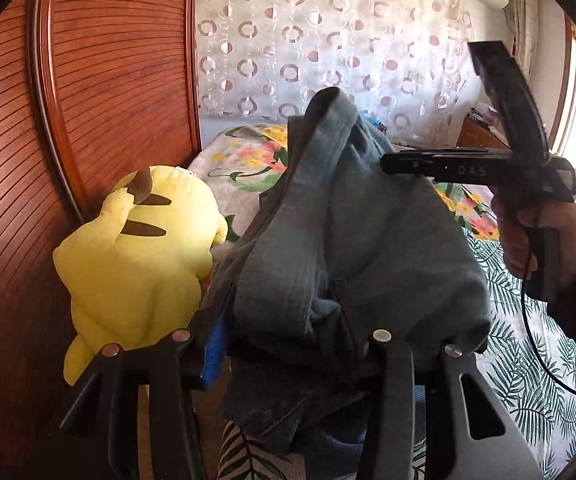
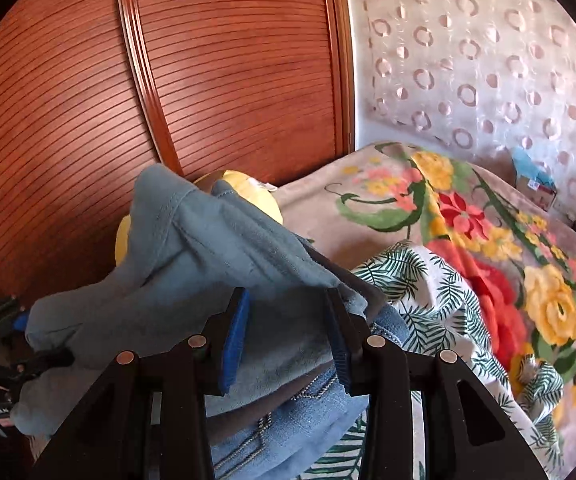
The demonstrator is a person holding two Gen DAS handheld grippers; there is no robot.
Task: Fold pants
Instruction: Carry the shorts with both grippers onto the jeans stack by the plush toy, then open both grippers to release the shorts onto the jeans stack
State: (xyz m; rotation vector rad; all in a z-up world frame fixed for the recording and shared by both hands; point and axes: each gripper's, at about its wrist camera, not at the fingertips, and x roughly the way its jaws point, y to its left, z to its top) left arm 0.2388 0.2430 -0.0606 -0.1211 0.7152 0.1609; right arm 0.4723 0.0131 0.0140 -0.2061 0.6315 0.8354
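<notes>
Both grippers are pinching the blue-grey pants (image 1: 367,240): left gripper (image 1: 284,344) is clamping a thick bunch between its pads, right gripper (image 2: 288,328) is gripping another fold; the garment is hanging bunched between them above the bed (image 2: 427,292), beside a yellow plush toy (image 1: 136,264); the thick wad could be slipping free, or landing crooked on the denim (image 2: 288,420) lying underneath.
</notes>
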